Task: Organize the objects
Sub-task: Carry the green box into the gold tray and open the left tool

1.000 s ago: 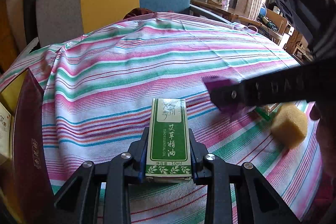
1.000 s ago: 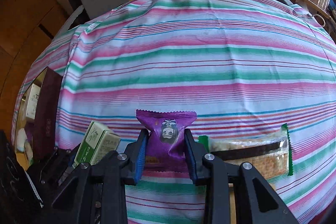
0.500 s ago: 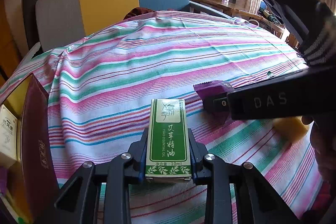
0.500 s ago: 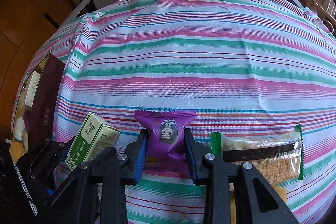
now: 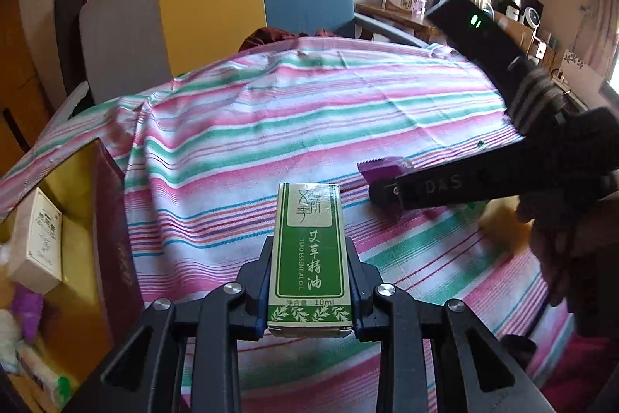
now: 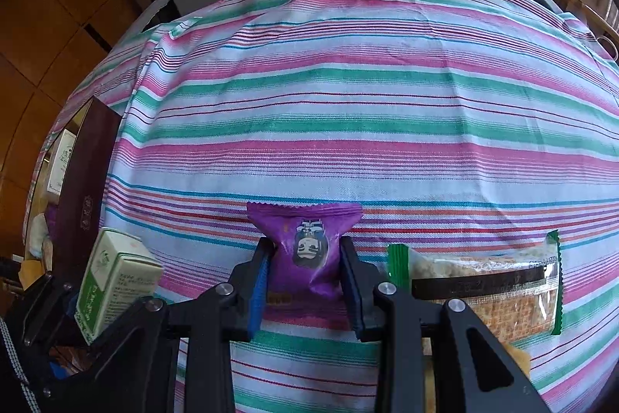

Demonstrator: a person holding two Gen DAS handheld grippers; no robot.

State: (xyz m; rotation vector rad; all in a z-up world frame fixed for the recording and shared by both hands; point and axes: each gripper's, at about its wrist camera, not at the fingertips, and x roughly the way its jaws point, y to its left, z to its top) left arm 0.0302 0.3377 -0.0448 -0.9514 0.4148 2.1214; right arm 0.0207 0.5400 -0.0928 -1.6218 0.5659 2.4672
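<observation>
My left gripper (image 5: 309, 281) is shut on a green and white essential oil box (image 5: 309, 250), held above the striped tablecloth (image 5: 271, 126). The box also shows in the right wrist view (image 6: 112, 281) at the lower left. My right gripper (image 6: 303, 281) is shut on a purple snack packet (image 6: 305, 239); in the left wrist view the packet (image 5: 381, 171) sticks out of the right gripper at the right. A dark red storage box (image 5: 112, 242) with a yellow inside stands at the left, holding a white carton (image 5: 38, 242) and other small items.
A clear packet of crackers with green ends (image 6: 479, 289) lies on the cloth right of my right gripper. A yellow sponge (image 5: 503, 223) lies under the right gripper, blurred. A grey, yellow and blue chair (image 5: 216, 6) stands behind the table.
Both grippers have risen and moved left with their loads. The storage box shows more in the left wrist view. The right gripper now covers most of the sponge.
</observation>
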